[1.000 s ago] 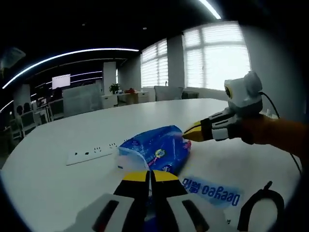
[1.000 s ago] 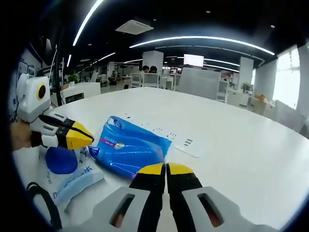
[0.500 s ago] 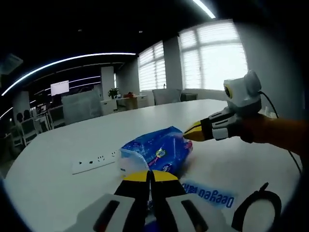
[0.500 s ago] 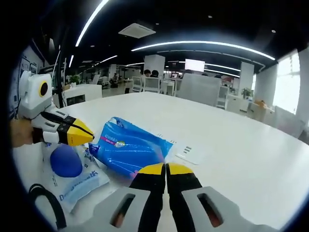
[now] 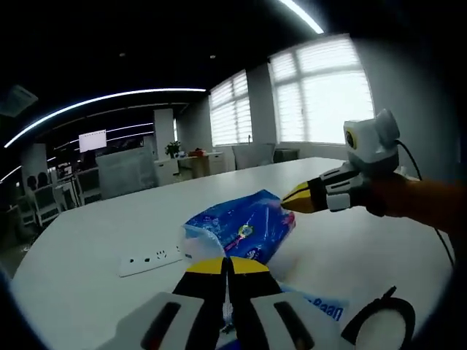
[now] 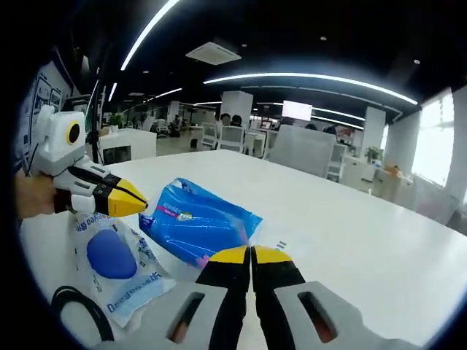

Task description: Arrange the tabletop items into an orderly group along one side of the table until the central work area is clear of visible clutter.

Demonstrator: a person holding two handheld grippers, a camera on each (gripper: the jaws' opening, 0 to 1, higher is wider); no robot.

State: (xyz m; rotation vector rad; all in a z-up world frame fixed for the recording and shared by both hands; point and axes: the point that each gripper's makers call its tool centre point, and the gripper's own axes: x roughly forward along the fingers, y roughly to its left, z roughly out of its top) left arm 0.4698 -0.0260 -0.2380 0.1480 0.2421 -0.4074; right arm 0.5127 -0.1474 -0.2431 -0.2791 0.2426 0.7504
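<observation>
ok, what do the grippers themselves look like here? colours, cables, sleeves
Both match: yellow fingertips, black mid sections, white-grey bodies with dark slots. The right gripper, seen in the left gripper view, has a black cable trailing behind it, and the arm holding it wears an orange sleeve. The left gripper shows the same yellow, black and white banding.

Left gripper view: low over white table [image 5: 95,240], facing the windows [image 5: 321,102], close behind blue packet [image 5: 244,226]. Right gripper view: same height, facing open office, near blue packet [image 6: 201,222] from opposite side. Shared: packet, table, each other's gripper [image 5: 286,200] [image 6: 143,205].
</observation>
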